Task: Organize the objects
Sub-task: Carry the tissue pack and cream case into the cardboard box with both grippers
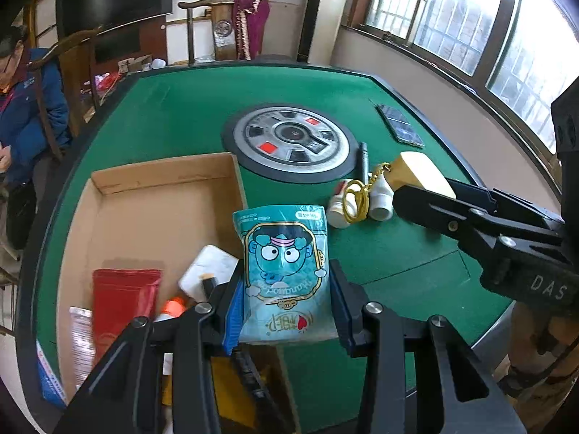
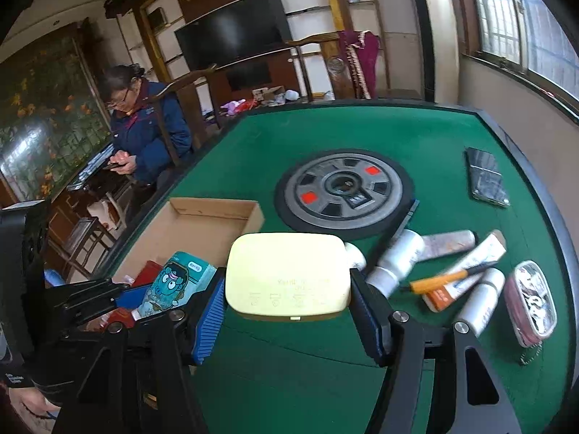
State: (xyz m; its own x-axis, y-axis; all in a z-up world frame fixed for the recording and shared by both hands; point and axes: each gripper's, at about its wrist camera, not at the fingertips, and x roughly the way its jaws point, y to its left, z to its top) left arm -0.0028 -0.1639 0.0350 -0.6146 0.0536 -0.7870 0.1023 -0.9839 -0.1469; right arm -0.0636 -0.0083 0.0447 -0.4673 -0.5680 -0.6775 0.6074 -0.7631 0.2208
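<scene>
The left gripper (image 1: 286, 289) jaws clamp the teal pouch (image 1: 284, 264), right gripper (image 2: 286, 289) jaws the yellow case (image 2: 287, 278); the cardboard box (image 1: 163, 195) lies left of both, nearer the left.

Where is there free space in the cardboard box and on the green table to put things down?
The cardboard box is bare in its far half, up to the far wall; its near end is crowded around the red pouch. The green table is free beyond the round centre panel. The bottles on the right crowd that side.

One cardboard box (image 2: 202, 217), two phones (image 2: 486, 179).
</scene>
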